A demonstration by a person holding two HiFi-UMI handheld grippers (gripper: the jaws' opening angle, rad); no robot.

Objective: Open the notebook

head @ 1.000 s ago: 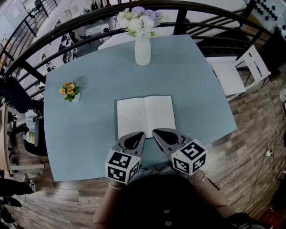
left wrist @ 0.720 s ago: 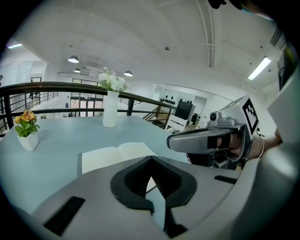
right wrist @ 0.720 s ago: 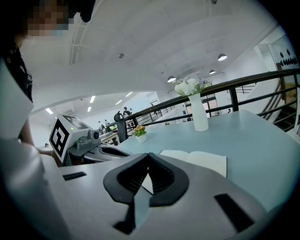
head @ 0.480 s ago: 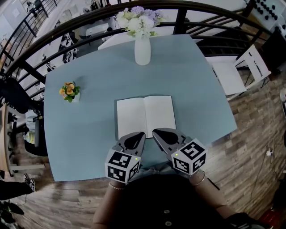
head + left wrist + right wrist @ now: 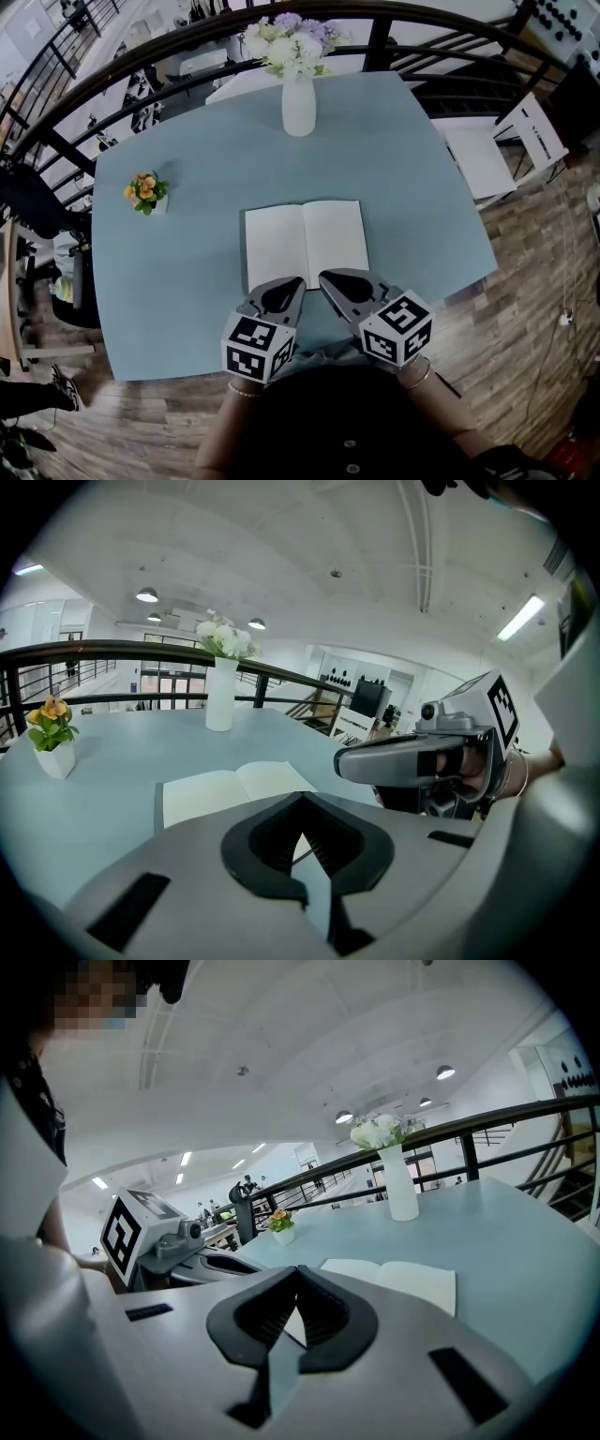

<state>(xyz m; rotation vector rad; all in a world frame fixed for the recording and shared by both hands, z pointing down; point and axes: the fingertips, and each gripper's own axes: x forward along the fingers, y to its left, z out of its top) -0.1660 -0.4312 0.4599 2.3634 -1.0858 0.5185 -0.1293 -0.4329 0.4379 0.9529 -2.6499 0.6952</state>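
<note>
White notebook [image 5: 306, 245] still open flat; L gripper [image 5: 296, 281], R gripper [image 5: 324, 278] unmoved, closed.

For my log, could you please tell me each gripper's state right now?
Left gripper: closed, holding nothing.
Right gripper: closed, holding nothing.

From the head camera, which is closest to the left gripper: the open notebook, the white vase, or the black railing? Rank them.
1. Notebook, just ahead of the left gripper.
2. White vase, at the table's far side.
3. Black railing, beyond the table.
</note>
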